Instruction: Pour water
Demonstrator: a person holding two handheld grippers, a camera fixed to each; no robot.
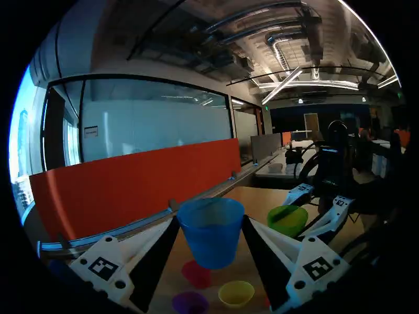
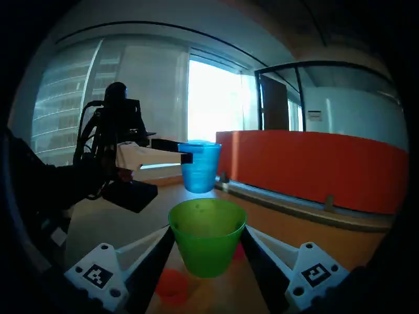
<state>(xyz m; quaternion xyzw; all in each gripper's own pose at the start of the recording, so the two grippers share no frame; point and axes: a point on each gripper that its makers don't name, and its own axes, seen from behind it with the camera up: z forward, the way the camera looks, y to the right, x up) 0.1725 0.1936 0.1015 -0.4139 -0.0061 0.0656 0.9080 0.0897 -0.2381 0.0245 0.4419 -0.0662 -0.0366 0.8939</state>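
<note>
In the left gripper view my left gripper (image 1: 211, 238) is shut on a translucent blue cup (image 1: 211, 235), held upright above the wooden table (image 1: 251, 196). To its right, farther off, my right gripper (image 1: 309, 209) holds a green cup (image 1: 287, 219). In the right gripper view that green cup (image 2: 207, 242) sits upright between my right gripper's (image 2: 207, 246) fingers, which press on both its sides. Beyond it, up and to the left, the left gripper (image 2: 180, 155) carries the blue cup (image 2: 199, 167), held by a person's dark-sleeved hand (image 2: 63, 183).
Small cups lie on the table below: a pink one (image 1: 196, 272), a purple one (image 1: 189, 302), a yellow one (image 1: 236, 293), and a red one (image 2: 172, 285). An orange divider panel (image 1: 131, 183) runs along the table's far edge, with glass walls behind.
</note>
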